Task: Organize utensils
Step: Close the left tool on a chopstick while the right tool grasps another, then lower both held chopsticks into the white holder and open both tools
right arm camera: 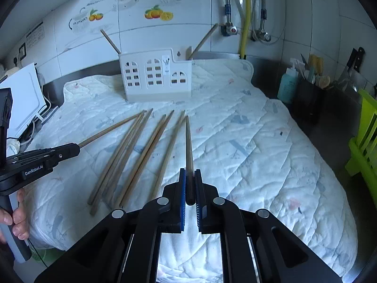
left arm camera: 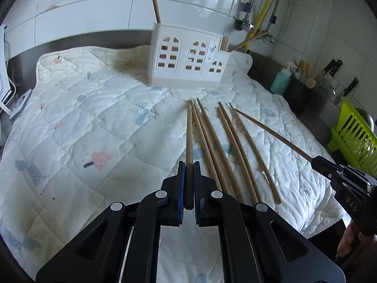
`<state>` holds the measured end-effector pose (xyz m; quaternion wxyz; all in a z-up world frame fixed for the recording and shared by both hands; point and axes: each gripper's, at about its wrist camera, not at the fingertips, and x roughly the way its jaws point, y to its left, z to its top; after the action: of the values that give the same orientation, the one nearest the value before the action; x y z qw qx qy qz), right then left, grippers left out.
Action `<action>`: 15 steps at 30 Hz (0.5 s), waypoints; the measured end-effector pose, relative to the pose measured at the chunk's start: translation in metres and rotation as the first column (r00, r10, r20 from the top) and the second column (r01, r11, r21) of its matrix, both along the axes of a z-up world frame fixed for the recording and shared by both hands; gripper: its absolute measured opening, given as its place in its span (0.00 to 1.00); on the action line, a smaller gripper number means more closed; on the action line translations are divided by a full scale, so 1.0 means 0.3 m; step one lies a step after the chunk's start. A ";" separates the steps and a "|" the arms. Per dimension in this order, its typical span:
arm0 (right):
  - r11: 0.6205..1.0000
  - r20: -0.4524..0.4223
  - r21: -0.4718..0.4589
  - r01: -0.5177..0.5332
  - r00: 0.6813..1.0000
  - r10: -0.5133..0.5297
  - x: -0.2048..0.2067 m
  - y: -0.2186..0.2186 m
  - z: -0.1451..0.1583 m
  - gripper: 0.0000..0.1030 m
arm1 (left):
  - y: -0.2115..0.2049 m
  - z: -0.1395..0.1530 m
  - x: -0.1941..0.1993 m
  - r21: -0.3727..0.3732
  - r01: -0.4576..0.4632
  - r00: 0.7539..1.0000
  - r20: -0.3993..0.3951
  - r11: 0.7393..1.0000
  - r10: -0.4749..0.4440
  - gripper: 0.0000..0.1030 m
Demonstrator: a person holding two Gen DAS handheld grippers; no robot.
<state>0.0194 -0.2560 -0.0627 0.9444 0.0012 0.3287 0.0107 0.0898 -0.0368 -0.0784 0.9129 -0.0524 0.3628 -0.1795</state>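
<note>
In the left wrist view, the left claw (left arm camera: 188, 167) is closed on one chopstick (left arm camera: 189, 136), which runs forward from between the blue pads, its tip above the quilted cloth (left arm camera: 94, 122). At the right edge, the right claw (left arm camera: 314, 160) is also closed on one chopstick (left arm camera: 271, 133), held slanting toward the middle. Between the two claws, loose chopsticks (left arm camera: 223, 146) lie on the cloth; I count about seven, but some overlap, so the number is not sure. Further back stands one white utensil holder (left arm camera: 188, 63) with window-shaped holes. One chopstick (left arm camera: 155, 2) stands in its left end, and one more (left arm camera: 249, 39) leans out of its lower right compartment. At the right side of the counter I see one teal bottle (left arm camera: 280, 80), one dark tool cup (left arm camera: 298, 92) and one green rack (left arm camera: 355, 139).

In the right wrist view, the right claw (right arm camera: 190, 172) grips its one chopstick (right arm camera: 189, 146) between the pads, pointing toward the holder (right arm camera: 155, 80). The left claw (right arm camera: 76, 148) shows at the left with its chopstick (right arm camera: 110, 128), and a hand (right arm camera: 16, 214) holds its handle. The loose chopsticks (right arm camera: 132, 153) lie on the cloth (right arm camera: 259, 153) between them, again about seven. The holder carries two chopsticks, one (right arm camera: 110, 41) at the left end and one (right arm camera: 204, 40) at the right.
</note>
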 end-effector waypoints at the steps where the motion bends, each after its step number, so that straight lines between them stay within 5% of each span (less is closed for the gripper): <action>1: 1.000 0.015 -0.002 -0.002 1.000 0.002 0.000 0.000 0.019 0.07 | 0.005 0.015 0.004 -0.004 -0.001 1.000 0.016 1.000 0.001 0.05; 15: 0.997 0.132 -0.012 -0.080 0.988 0.081 0.128 -0.022 0.252 0.07 | 0.014 0.162 0.083 0.008 0.016 0.993 0.117 1.000 -0.017 0.05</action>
<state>0.0576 -0.2625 0.0130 0.9629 -0.0161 0.2653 0.0476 0.1147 -0.0326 -0.0298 0.9313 -0.0358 0.3096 -0.1887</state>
